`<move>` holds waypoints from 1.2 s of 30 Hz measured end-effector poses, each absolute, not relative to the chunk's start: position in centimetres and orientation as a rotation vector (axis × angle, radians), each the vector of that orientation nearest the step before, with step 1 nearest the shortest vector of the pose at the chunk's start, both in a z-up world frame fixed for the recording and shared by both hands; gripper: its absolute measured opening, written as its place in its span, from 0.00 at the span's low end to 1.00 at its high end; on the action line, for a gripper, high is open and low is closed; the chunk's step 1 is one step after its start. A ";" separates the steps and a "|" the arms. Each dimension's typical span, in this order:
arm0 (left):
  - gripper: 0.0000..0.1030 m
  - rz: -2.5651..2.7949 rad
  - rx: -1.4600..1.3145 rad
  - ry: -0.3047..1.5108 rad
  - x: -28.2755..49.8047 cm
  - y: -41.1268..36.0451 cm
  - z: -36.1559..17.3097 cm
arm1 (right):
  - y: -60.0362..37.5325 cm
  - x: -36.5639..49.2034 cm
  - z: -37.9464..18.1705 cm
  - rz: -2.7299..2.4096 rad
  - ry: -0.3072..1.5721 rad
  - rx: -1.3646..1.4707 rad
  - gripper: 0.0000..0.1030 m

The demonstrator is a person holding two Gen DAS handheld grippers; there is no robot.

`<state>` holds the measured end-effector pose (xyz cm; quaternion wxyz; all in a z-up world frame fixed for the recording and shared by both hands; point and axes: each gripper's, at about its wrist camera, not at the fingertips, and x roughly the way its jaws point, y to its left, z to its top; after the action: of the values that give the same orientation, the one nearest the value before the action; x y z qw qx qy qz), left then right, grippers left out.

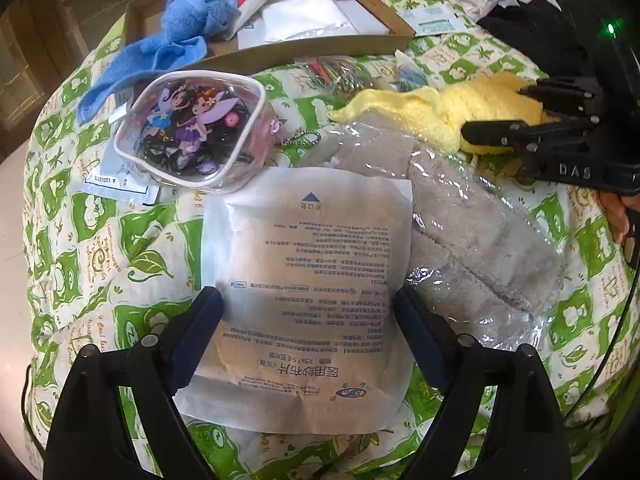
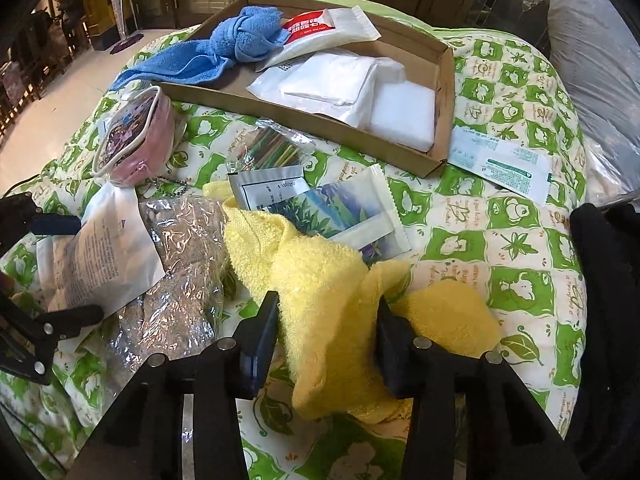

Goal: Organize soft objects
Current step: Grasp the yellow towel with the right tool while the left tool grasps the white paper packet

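A white gauze packet (image 1: 308, 280) printed with text lies flat on the green-and-white quilt (image 1: 100, 248). My left gripper (image 1: 310, 308) stands wide open astride it, one finger at each side edge, not squeezing it. In the right wrist view the left gripper (image 2: 68, 270) shows at the far left over the same packet (image 2: 100, 252). A yellow towel (image 2: 332, 280) lies bunched on the quilt, and my right gripper (image 2: 326, 320) is shut on a fold of it. From the left wrist view, the right gripper (image 1: 504, 114) grips that towel (image 1: 440, 108).
A shallow cardboard tray (image 2: 304, 120) at the back holds a blue towel (image 2: 224, 52) and white packets (image 2: 332, 80). A grey fuzzy item in clear plastic (image 1: 480, 232), a cartoon pouch (image 1: 192, 128), a floral wipe packet (image 2: 360, 216) and black fabric (image 2: 600, 280) lie around.
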<state>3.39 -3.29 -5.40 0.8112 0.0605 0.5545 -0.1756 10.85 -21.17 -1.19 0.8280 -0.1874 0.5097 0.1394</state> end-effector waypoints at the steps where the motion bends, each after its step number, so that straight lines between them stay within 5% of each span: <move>1: 0.86 -0.376 0.133 1.184 3.4 -3.3 -5.4 | -21.2 10.8 -1.2 0.296 1.083 -0.396 0.42; 7: 0.82 -0.380 0.120 1.171 3.8 -3.6 -5.6 | -21.2 10.8 -1.1 0.294 1.081 -0.399 0.42; 11: 0.58 -0.400 0.066 1.135 3.6 -2.8 -4.9 | -21.3 10.6 -0.8 0.294 1.071 -0.382 0.42; 14: 0.52 -0.404 0.030 1.097 3.4 -2.1 -4.0 | -21.8 10.4 -0.2 0.299 1.059 -0.345 0.42; 36: 0.49 -0.438 0.033 0.920 0.5 -3.0 1.0 | -23.5 8.4 4.3 0.268 0.921 -0.236 0.36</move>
<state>0.49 -2.97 1.05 0.8728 0.0160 0.4404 -0.2098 8.44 -23.48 4.26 0.8804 -0.1131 0.4422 0.1285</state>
